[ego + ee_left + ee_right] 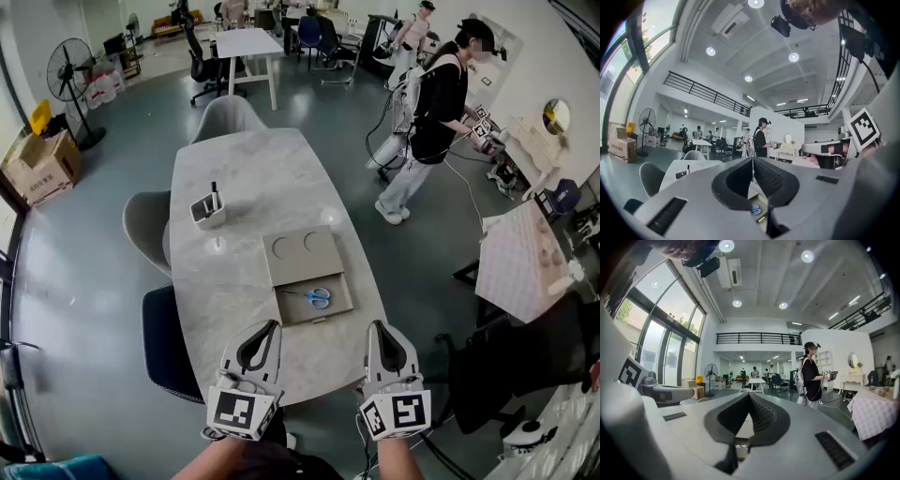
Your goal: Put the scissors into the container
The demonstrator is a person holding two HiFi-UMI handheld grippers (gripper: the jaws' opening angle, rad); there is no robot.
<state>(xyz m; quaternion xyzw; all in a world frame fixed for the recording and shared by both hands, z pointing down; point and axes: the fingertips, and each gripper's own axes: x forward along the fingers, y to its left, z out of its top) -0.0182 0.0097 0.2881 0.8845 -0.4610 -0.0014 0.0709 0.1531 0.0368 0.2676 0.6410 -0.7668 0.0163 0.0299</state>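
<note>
Both tongs closed and empty: left gripper (271,327) has its jaws tip to tip with nothing between them in its own view (752,160), and right gripper (749,395) is the same, pads pressed together. In the head view both are held level over the near edge of the white marble-look oval table (246,169), right gripper (376,327) side by side with the left. The blue-handled metal scissors (317,297) lie flat in the near half of a flat tan two-part tray (339,302), just ahead of the tongs and about midway between them, so neither hand is clearly nearer. Their long axis runs across the view, crosswise to the way the jaws point: blue loops toward the right gripper's side, blades toward the left. The blue loops also peek out below the left jaws (755,210). The small white open-top container (208,213), with a black stick-like item (214,197) standing in it, sits well beyond the tray, off toward the left hand's side. Likely target, so pickup not yet begun. Judgement: either tong must open, drop down and forward, then carry far-left.
</note>
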